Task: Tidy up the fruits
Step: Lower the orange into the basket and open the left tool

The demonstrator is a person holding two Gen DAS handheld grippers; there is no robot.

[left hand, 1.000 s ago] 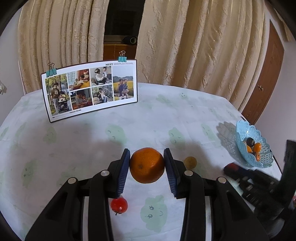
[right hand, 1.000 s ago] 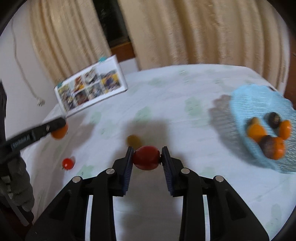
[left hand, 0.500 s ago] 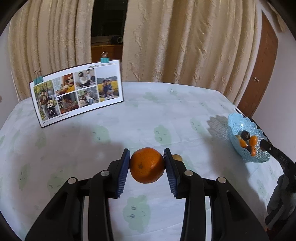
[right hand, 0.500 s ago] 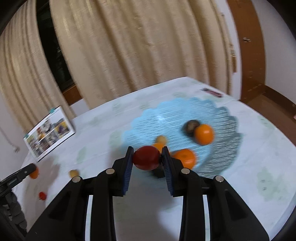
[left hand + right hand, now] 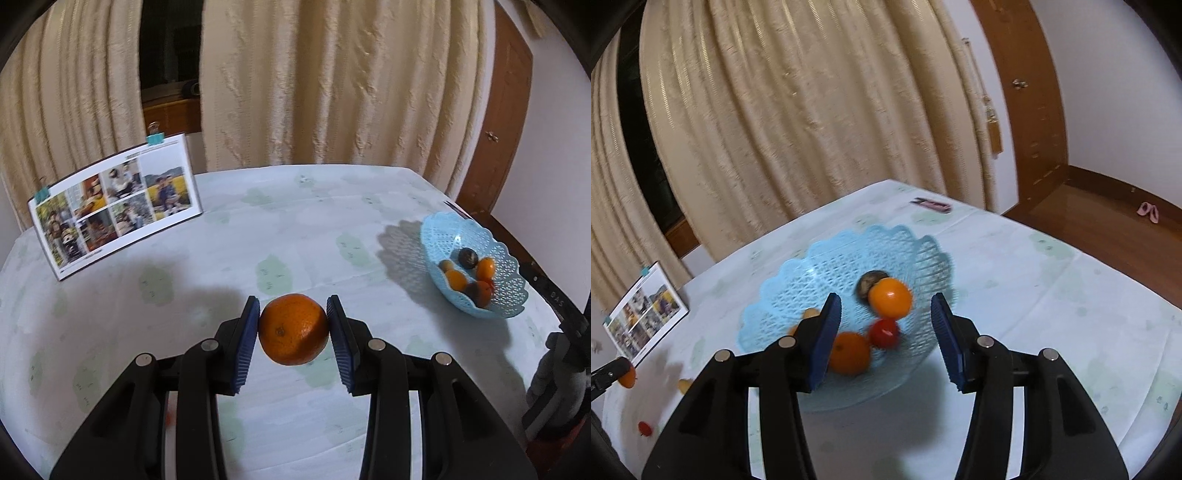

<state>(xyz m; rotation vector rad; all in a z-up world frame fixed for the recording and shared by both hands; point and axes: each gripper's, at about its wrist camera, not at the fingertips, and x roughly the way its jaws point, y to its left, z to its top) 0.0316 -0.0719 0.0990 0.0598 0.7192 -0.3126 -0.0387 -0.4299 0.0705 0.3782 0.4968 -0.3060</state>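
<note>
left tool (image 5: pixel 292 328): clamped on an orange (image 5: pixel 293 328), above the counter (image 5: pixel 258 229)
right tool (image 5: pixel 885 334): jaws opening over the blue basket (image 5: pixel 783 295), nothing between them
red tomato (image 5: pixel 884 333): in basket, beside two oranges
small tomato (image 5: pixel 645 428): loose on counter

Two wrist views, shared basket (image 5: pixel 476 275)

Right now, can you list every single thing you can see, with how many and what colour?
basket: one, light blue, on the table
fruits in basket: about six, orange, red, dark
loose fruits: small red one, yellowish one, on the table
photo board: one, clipped, standing at the back
curtains: beige
left hand-held gripper: black, blue pads, holding an orange
right hand-held gripper: opening above the basket, nothing between
</note>
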